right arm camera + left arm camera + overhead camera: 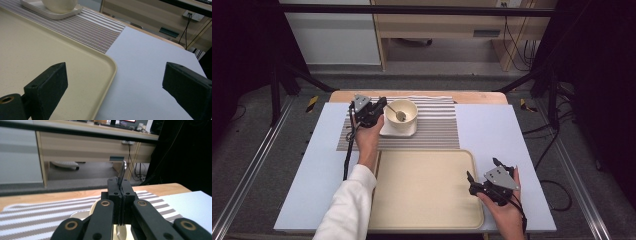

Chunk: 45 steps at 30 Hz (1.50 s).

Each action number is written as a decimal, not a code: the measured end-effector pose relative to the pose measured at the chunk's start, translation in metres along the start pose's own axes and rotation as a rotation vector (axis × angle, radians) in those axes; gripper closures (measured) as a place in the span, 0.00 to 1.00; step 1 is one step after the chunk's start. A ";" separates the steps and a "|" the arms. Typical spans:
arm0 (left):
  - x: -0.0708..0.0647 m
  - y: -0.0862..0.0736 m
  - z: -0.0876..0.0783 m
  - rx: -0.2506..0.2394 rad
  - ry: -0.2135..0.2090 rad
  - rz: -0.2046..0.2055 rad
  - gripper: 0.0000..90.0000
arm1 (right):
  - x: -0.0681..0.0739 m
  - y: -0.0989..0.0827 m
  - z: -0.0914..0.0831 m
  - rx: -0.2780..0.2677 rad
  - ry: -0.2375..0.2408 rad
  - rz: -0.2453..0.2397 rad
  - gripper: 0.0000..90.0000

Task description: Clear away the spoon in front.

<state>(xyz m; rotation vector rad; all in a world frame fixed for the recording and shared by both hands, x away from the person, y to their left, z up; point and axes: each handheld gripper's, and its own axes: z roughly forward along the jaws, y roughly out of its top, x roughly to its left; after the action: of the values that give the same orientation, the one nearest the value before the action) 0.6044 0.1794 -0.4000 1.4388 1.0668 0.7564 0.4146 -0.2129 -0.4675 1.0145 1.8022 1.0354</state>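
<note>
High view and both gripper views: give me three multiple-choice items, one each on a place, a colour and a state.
1. Where does the bowl stand?
A. on the square plate
B. on the tray
C. on the floor

2. What colour is the tray?
A. red
B. beige
C. black

3. How is the left gripper?
A. wide open
B. shut on the spoon
C. shut on the striped mat

A: the bowl sits on the plate on the mat.
B: the tray's surface is pale beige.
B: the jaws pinch the spoon's handle.
</note>
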 end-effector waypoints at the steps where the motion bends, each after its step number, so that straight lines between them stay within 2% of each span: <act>1: -0.001 0.004 -0.004 -0.010 -0.006 0.008 0.99 | 0.000 0.000 0.000 -0.002 -0.003 -0.001 0.07; 8: -0.008 0.022 -0.027 -0.044 -0.023 0.020 0.99 | -0.001 0.002 -0.002 -0.022 -0.013 -0.007 0.07; 10: -0.011 0.026 -0.035 -0.038 -0.017 0.044 0.99 | 0.000 0.002 -0.002 -0.030 -0.019 -0.020 0.07; 14: -0.012 0.031 -0.045 -0.029 -0.022 0.045 0.99 | 0.000 0.002 -0.002 -0.033 -0.029 -0.032 0.07; 17: -0.013 0.034 -0.056 -0.029 -0.025 0.028 0.99 | -0.001 0.002 -0.002 -0.035 -0.025 -0.022 0.07; 20: -0.017 0.039 -0.068 -0.020 -0.001 0.053 0.99 | -0.003 0.002 -0.003 -0.043 -0.028 -0.011 0.07; 24: -0.023 0.042 -0.089 -0.019 -0.033 0.038 0.99 | -0.004 0.002 -0.004 -0.042 -0.032 -0.009 0.06; 31: -0.034 0.030 -0.120 0.010 -0.085 -0.008 0.99 | -0.004 0.002 -0.003 -0.048 -0.029 -0.021 0.06; 34: -0.038 0.020 -0.133 0.031 -0.088 0.001 0.99 | -0.004 0.003 -0.004 -0.051 -0.029 -0.023 0.06; 39: -0.036 0.007 -0.155 0.051 -0.101 -0.019 0.99 | -0.004 0.002 -0.004 -0.044 -0.041 -0.019 0.06; 45: -0.035 -0.001 -0.178 0.064 -0.122 -0.021 0.99 | -0.004 0.002 -0.004 -0.043 -0.054 -0.020 0.06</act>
<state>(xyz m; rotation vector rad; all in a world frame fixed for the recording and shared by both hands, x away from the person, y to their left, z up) 0.4300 0.2181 -0.3688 1.5064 1.0184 0.6159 0.4126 -0.2168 -0.4637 0.9874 1.7359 1.0201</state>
